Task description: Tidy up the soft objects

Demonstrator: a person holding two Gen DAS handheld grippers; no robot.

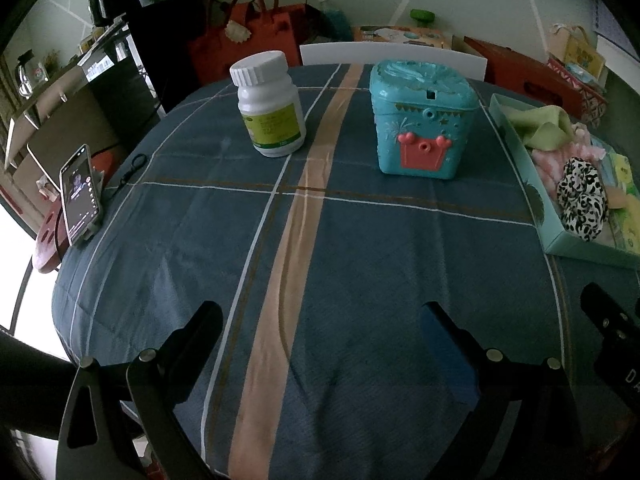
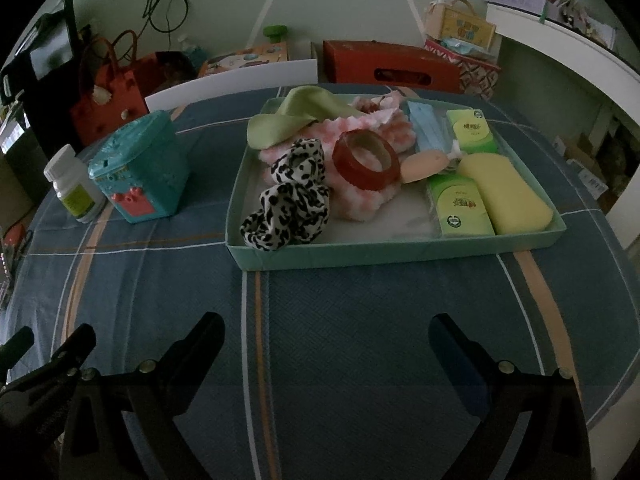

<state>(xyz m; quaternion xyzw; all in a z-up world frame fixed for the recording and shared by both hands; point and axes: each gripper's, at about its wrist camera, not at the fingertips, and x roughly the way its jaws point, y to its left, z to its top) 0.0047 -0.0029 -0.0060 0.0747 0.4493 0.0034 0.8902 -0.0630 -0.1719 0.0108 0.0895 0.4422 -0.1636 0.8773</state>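
Both grippers, left gripper (image 1: 320,316) and right gripper (image 2: 326,320), jaws spread, empty. Leopard-print scrunchie (image 2: 290,196) overhangs tray (image 2: 400,250) near-left corner; your careless reach drags it out.

The tablecloth (image 2: 360,320) is woven cloth, matt, with a fine rough weave. The teal toy box (image 1: 420,120) and white pill bottle (image 1: 272,108) are smooth, glossy plastic. At 12 o'clock in the right wrist view, the matt cardboard tray (image 2: 400,250) holds a leopard-print fabric scrunchie (image 2: 292,200), fluffy pink cloth (image 2: 360,196), a porous yellow sponge (image 2: 510,190) and a glossy red tape roll (image 2: 368,160).
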